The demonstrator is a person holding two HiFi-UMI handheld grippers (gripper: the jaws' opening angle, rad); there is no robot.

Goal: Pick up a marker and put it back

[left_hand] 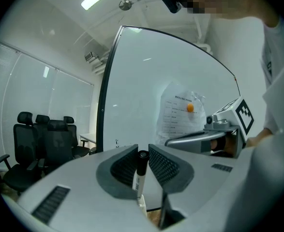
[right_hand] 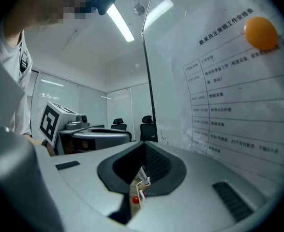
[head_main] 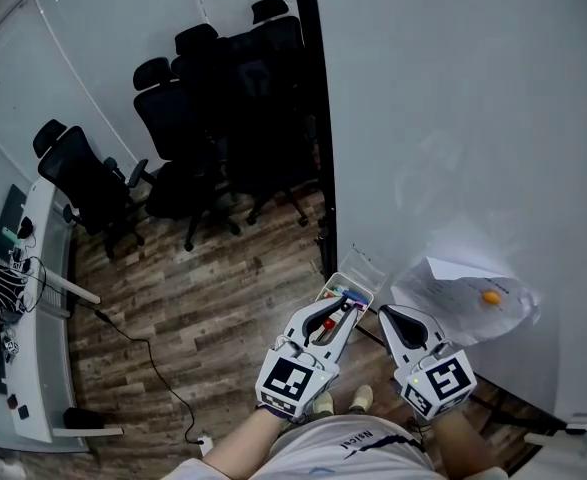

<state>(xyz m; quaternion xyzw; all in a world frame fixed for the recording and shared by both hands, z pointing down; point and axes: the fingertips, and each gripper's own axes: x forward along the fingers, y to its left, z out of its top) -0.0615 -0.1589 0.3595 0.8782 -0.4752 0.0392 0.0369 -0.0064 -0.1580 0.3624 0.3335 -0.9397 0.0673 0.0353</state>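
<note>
**Figure. Marker held at the whiteboard tray: points of possible failure.**

The left tool is closed part-way on the marker. The marker stands upright across the pads, black cap uppermost, white barrel hanging below. The right tool lies just beside it at three o'clock, jaws together and holding nothing. Through the slit between those jaws only the tray and a red marker end show.

In the head view, the clear tray sits at twelve o'clock from the left tool, fixed at the lower edge of the whiteboard. It already holds several markers. A printed sheet pinned by an orange magnet lies at two o'clock from the right tool.

Likely hazards, as judged from this arrangement:

- (a) The pads appear to bear on the cap end. A smooth round barrel gripped so high may pivot or slide, or the cap may part from the body.
- (b) No desk lies beneath the tools, only wooden floor. A release made short of the tray would therefore drop the marker out of reach.
- (c) The tray is narrow and occupied. A marker brought in upright, or askew to the tray's long axis, may rest on its neighbours and roll off, or push one over the rim.
- (d) The two tools are close. A sideways correction by the left tool toward three o'clock may strike the right one and jar the grip.
- (e) A push past the tray may knock the thin plastic wall or catch the loose lower corner of the sheet.
</note>
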